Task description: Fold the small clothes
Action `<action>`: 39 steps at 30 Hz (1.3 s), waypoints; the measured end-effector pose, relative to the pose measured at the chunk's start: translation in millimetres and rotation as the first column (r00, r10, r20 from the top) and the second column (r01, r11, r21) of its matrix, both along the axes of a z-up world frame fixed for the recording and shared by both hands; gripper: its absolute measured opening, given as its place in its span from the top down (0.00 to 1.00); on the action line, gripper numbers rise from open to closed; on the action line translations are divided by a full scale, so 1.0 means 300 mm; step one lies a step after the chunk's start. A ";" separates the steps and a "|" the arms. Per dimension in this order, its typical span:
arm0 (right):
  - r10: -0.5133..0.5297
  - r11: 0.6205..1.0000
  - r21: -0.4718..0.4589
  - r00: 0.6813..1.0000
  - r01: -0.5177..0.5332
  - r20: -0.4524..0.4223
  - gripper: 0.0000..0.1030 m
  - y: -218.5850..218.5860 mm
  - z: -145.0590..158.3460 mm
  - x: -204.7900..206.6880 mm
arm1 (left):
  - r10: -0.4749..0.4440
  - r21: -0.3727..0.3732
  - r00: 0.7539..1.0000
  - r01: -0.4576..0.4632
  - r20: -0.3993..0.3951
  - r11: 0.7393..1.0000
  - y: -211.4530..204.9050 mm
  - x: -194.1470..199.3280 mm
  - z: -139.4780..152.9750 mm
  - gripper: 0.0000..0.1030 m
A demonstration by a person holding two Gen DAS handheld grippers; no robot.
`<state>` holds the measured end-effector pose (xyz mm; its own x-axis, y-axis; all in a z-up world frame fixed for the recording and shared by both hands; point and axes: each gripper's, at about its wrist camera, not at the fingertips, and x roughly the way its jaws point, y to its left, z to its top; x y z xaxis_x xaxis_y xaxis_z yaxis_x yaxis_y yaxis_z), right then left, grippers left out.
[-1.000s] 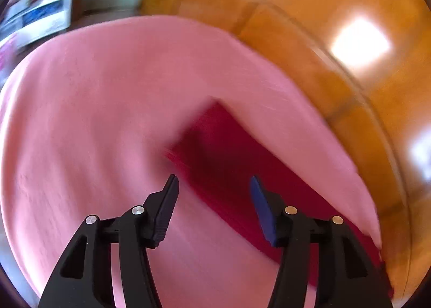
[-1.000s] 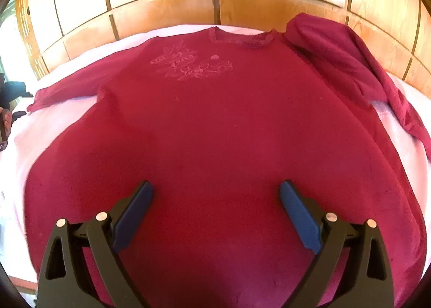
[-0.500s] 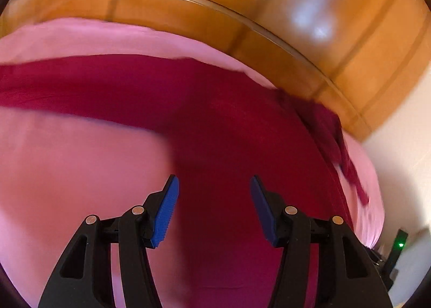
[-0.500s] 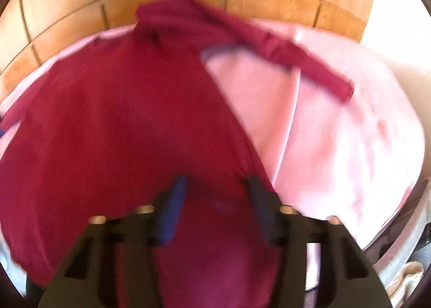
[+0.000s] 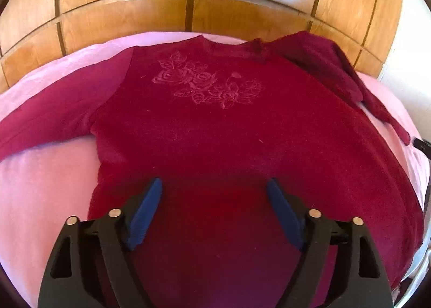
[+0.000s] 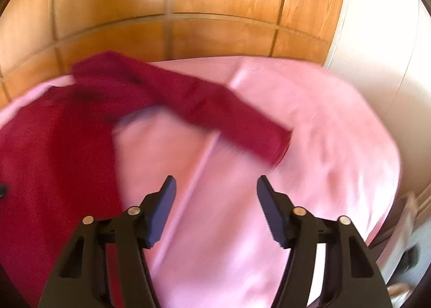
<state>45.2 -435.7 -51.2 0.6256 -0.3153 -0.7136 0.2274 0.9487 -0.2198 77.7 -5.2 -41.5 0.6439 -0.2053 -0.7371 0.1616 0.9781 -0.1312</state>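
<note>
So the left gripper (image 5: 214, 186) has its blue-padded fingers (image 5: 145, 212) spread wide with nothing between them, hovering over the lower middle of a dark red sweater (image 5: 229, 135). The sweater lies front-up on a pink bed cover (image 5: 45, 181), hem toward the camera and neckline at the far end near the wooden panelled wall (image 5: 188, 6). There's a tone-on-tone rose embroidery (image 5: 207, 84) on the chest, well beyond the fingertips. One sleeve stretches flat out to the left, the other is bunched up at the far right shoulder.

The right gripper (image 6: 216, 182) is open too, holding nothing, and it's over bare pink cover, not over the garment. From that view, which is pretty blurry, the sweater body sits off to the left of the fingers, and the right sleeve (image 6: 212, 108) runs diagonally across the bed ahead of them, cuff ending just beyond the right fingertip.
</note>
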 end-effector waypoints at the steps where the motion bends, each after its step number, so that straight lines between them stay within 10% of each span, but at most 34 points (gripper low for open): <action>1: 0.001 0.999 -0.033 1.000 -0.001 -0.018 0.48 -0.017 -0.018 0.028 | -0.008 -0.011 1.000 0.008 -0.004 1.000 0.004 0.005 -0.003 0.18; 3: 0.004 0.996 -0.085 0.998 -0.009 -0.062 0.50 -0.042 -0.061 0.100 | -0.013 -0.026 1.000 0.013 -0.003 1.000 0.010 0.006 -0.006 0.16; 6: -0.019 0.988 -0.153 0.989 -0.004 -0.146 0.96 -0.086 -0.128 0.177 | -0.022 -0.030 1.000 0.022 -0.003 0.999 -0.005 -0.010 -0.006 0.13; 18: -0.059 0.988 -0.132 0.979 0.086 0.196 0.97 -0.142 0.424 -0.009 | -0.025 -0.027 1.000 0.025 -0.005 0.999 -0.011 -0.003 -0.007 0.12; 28: -0.323 0.946 0.010 0.946 0.323 -0.012 0.96 -0.500 0.239 0.372 | -0.026 -0.016 1.000 0.026 -0.008 1.000 -0.011 -0.003 -0.007 0.12; 30: -0.365 0.927 0.074 0.930 0.367 -0.034 0.92 -0.544 0.168 0.415 | -0.027 -0.012 1.000 0.027 -0.009 1.000 -0.012 -0.003 -0.009 0.11; 33: -0.432 0.895 0.130 0.902 0.426 0.016 0.36 -0.574 0.140 0.368 | -0.028 -0.006 1.000 0.028 -0.011 1.000 -0.013 -0.004 -0.010 0.11; 39: -0.378 0.771 0.548 0.926 0.324 -0.015 0.35 -0.520 0.026 0.197 | -0.031 -0.003 0.999 0.031 -0.011 1.000 -0.014 -0.003 -0.011 0.10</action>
<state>104.4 -591.5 -43.4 0.6166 -0.1140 -0.7789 0.5608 0.7580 0.3330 76.7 -9.5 -44.7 0.6290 -0.2268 -0.7436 0.1899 0.9723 -0.1359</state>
